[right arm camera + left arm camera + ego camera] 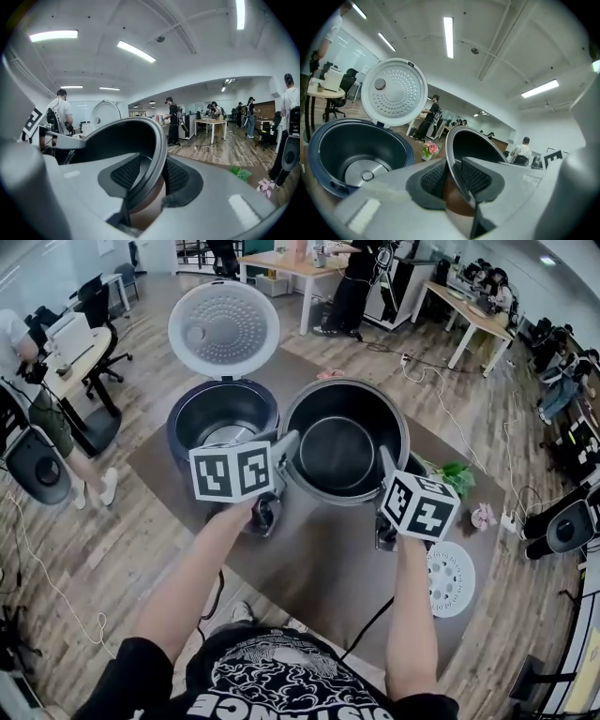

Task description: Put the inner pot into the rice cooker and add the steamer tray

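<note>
L claw point(454, 180) narrow, clamped on inner pot point(339, 451) rim: one ribbed pad inside the wall, the other outside, metal edge running up btwn them. R claw point(147, 176) same on the opposite side of the rim, pads pinching the wall from in & out. In head view both claws reach in from frame bottom w/ the pot carried btwn them, mouth up, dark inside. Pot shows just R of rice cooker point(180, 427), its rim overlapping the cooker's R edge in that view; not in the well. Cooker is dark blue. Its lid point(223, 329) is flipped up & open at the back, white w/ a dotted inner plate. The well shows a bare heater plate point(228, 434) at the bottom. Steamer tray point(450, 579), a white perforated disc, lies flat on the brown surface point(309, 559) R of the R claw, well apart from the cooker. Green leafy sprig point(457, 474) & small pink flower point(483, 517) lie on the surface past the pot's R side. Wood floor point(122, 521) around the surface.
</note>
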Tool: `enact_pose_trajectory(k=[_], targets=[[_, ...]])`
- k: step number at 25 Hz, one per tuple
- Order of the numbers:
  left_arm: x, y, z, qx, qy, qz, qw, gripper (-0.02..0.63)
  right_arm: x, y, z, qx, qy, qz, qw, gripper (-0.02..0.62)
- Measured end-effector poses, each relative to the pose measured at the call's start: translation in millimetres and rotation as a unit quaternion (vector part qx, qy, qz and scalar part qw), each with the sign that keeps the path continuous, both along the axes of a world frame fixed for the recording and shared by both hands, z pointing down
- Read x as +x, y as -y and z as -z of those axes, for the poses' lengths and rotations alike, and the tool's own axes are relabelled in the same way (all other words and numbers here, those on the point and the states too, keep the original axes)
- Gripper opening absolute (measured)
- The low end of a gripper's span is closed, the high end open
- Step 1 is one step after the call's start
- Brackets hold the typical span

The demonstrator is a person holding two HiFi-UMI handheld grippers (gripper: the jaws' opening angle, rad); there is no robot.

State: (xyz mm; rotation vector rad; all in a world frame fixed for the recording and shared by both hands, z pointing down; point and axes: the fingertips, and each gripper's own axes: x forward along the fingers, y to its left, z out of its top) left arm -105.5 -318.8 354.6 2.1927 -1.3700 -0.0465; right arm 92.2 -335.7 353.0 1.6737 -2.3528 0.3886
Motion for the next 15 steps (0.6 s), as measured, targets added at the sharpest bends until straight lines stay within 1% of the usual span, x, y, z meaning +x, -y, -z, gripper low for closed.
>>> enact_pose_trajectory(k=[6, 11, 15], targets=[[-20, 2, 28, 0.026, -0.010, 0.039, 0.9989, 0.104, -22, 15, 33, 0.030, -0.005, 0.039, 0.999, 0.146], [-39, -1, 47, 0.042, -0.018, 0.075, 0.9961, 0.100, -42, 24, 50, 0.045, 0.002, 0.075, 0.996, 0.151], [-61, -6, 58, 0.053, -0.013, 0.105, 0.9930, 0.097, -66, 27, 58, 0.055, 0.008, 0.103, 0.993, 0.153]])
